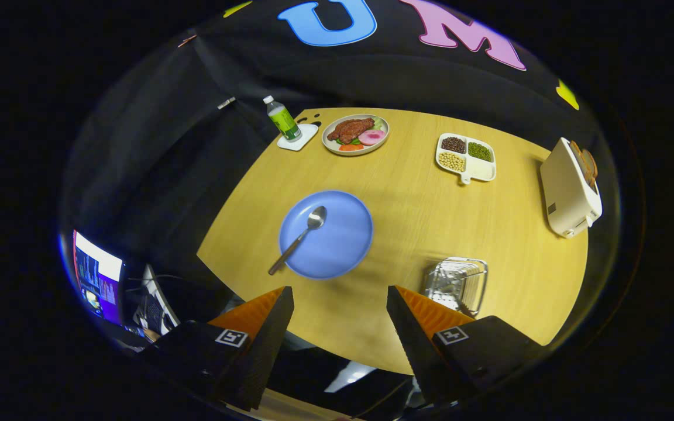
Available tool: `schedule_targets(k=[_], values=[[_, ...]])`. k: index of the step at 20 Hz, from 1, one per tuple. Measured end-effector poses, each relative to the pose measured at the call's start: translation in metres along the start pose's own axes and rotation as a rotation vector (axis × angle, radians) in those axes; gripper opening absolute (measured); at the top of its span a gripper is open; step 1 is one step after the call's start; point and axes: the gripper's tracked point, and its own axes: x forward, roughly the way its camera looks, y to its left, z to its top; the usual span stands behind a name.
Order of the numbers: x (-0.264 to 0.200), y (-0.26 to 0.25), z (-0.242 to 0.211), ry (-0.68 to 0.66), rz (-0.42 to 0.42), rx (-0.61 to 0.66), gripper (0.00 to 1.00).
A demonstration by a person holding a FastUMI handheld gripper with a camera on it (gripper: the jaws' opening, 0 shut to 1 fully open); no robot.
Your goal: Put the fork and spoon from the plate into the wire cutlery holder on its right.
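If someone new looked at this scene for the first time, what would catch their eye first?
Most likely the blue plate just beyond the open gripper, with a spoon lying across its left edge, handle overhanging. Next, the wire cutlery holder right of the plate, close to the right finger. Farther back stand a white toaster holding bread, a divided dish of beans and a plate of food.

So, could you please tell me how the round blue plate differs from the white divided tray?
The round blue plate is one open dish holding a metal spoon; the white divided tray is squarish, with compartments of beans. The plate lies just ahead of the open gripper, the tray farther off. Both rest flat on the wooden table.
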Motion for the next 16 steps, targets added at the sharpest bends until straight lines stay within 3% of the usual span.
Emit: schedule_targets(k=[2, 8, 16], values=[[0.016, 0.02, -0.005, 0.005, 0.035, 0.045, 0.99], [0.094, 0.054, -0.007, 0.042, 0.017, 0.124, 1.0], [0.183, 0.035, -0.017, 0.148, -0.092, 0.205, 1.0]])
